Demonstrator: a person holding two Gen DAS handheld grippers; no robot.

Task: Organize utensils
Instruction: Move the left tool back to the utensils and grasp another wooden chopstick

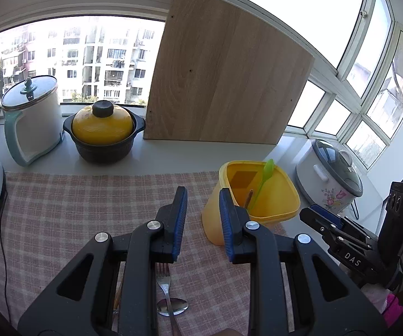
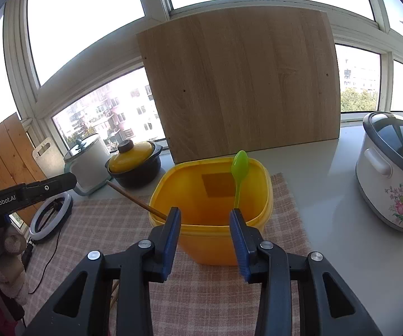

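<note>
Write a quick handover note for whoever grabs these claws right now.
Left claw: open, empty.
Right claw: open, empty, in front of the yellow tub.
Done: green spoon and a wooden stick stand in the tub.
Left: metal fork and metal spoon lie on the checked cloth under the left claw; move both into the tub.

Yellow tub upright on checked cloth, holding green spoon, wooden chopstick; fork, metal spoon flat.

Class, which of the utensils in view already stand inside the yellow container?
The green plastic spoon and the brown wooden stick stand in the container; the metal fork and metal spoon lie on the cloth.
</note>
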